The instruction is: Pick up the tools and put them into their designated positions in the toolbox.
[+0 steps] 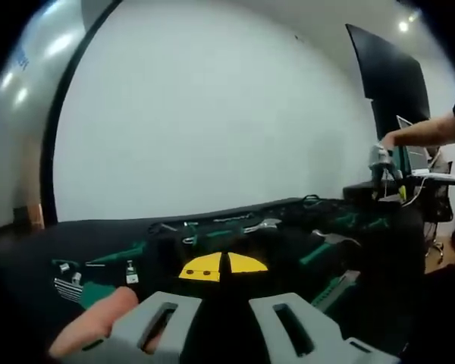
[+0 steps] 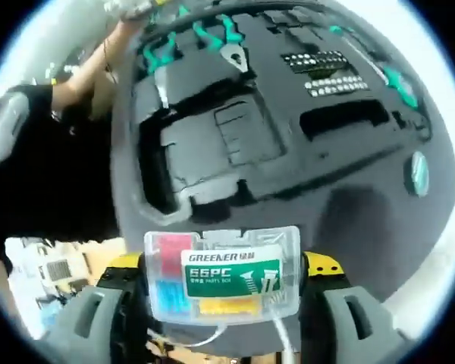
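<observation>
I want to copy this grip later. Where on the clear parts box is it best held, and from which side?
Take the clear parts box by its two short ends, as the right gripper does now: its jaws close on the left and right ends, coming at one long edge. The box is flat and rectangular, so those ends give parallel faces, and the green label stays readable.

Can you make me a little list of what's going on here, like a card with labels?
place: black toolbox tray with shaped slots
right gripper: shut on a clear parts box
parts box: green label, red, blue and yellow pieces inside
nearest empty slot: big rectangular recess just beyond the box
already in tray: green-handled pliers, rows of sockets
left gripper: open, holding nothing, a fingertip beside it
ahead of left gripper: yellow tool, wrench
</observation>
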A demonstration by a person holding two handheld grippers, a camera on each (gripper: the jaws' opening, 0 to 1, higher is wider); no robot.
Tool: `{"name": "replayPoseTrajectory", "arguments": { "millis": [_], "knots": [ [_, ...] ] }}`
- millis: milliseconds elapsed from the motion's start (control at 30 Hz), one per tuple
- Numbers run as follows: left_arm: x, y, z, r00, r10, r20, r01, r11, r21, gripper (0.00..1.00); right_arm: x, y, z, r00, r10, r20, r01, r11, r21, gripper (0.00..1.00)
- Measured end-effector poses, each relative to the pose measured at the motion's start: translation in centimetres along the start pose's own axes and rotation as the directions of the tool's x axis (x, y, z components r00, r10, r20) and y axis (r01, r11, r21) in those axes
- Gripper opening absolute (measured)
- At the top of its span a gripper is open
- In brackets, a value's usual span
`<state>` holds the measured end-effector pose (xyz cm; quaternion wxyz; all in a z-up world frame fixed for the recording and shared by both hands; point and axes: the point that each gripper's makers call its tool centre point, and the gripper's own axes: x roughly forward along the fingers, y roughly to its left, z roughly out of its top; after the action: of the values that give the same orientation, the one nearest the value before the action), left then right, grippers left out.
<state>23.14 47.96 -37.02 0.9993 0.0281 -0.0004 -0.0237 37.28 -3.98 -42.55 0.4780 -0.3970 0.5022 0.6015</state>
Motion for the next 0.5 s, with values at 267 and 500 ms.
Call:
{"name": "replayPoseTrajectory", "arguments": {
  "millis": [267, 500],
  "knots": [
    [0.2, 0.2, -0.2, 1.000, 0.000, -0.010, 0.000, 1.000, 0.009, 0.03, -2.8, 0.1, 2.1, 0.985, -0.014, 0.175, 0.012, 1.000, 0.014, 0.37],
    [0.2, 0.0, -0.4, 1.000, 0.005, -0.022, -0.004, 1.000, 0.018, 0.03, -1.4, -1.0, -0.4, 0.977, -0.213, -0.008, 0.212, 0.977, -0.027, 0.48]
  ]
}}
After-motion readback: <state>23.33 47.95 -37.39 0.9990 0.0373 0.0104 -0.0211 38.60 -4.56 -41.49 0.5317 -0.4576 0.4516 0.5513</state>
